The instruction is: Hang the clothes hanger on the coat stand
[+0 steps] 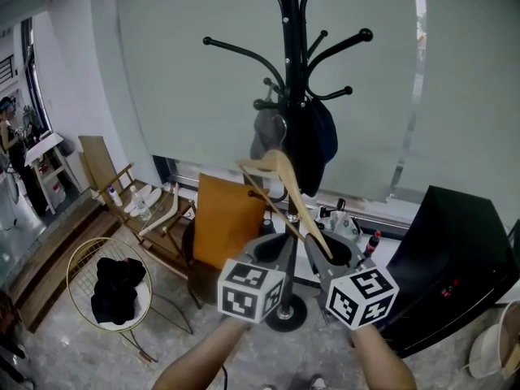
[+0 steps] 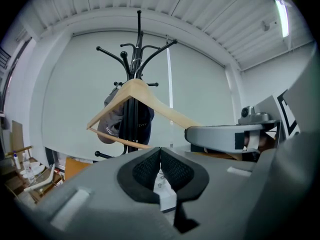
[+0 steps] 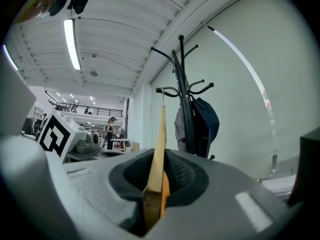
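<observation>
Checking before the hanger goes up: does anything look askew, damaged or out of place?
Nothing looks damaged or spilled. The wooden hanger sits tilted only because the right gripper clamps it by one end; it is not yet on the coat stand, which stands upright with caps on it. The left gripper is shut on nothing.

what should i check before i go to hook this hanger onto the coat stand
1. Grip on the hanger: ok, the right gripper is shut on one end.
2. The left gripper is free: ok, jaws together, nothing between.
3. A bare arm on the coat stand: ok, the upper left one carries nothing.
4. Hanger hung: not ok, it is held short of the stand.
5. Which way its hook faces: cannot tell.
</observation>
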The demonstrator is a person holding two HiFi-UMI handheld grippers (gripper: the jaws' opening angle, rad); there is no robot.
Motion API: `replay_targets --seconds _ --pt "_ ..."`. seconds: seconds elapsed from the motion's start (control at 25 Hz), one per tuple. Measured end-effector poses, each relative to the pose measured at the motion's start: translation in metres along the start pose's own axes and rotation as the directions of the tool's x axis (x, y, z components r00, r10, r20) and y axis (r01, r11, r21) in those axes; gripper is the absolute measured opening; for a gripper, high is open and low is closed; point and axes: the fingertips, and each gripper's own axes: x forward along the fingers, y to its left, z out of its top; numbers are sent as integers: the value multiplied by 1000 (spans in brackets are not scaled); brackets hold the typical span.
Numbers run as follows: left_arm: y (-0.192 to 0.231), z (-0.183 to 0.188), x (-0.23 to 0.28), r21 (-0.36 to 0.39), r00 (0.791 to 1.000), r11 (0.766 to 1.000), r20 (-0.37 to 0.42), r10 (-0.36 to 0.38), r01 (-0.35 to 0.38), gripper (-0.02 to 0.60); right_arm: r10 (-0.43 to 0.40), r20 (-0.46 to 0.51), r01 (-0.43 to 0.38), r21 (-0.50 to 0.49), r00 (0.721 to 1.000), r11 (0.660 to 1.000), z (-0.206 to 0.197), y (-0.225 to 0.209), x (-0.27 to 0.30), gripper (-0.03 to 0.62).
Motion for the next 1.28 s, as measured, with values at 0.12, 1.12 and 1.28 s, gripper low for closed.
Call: replay_targets --seconds 0.12,1.12,1.28 --pt "-2 6 10 -10 1000 1000 11 24 -24 6 23 3 -23 -4 1000 1000 6 -12 1 55" --pt "6 26 57 -59 975 974 42 220 -217 6 195 -6 -195 -38 981 980 24 -72 39 55" --pt "8 24 57 -57 970 970 37 240 -238 6 203 -7 -203 -42 979 978 23 -78 48 55"
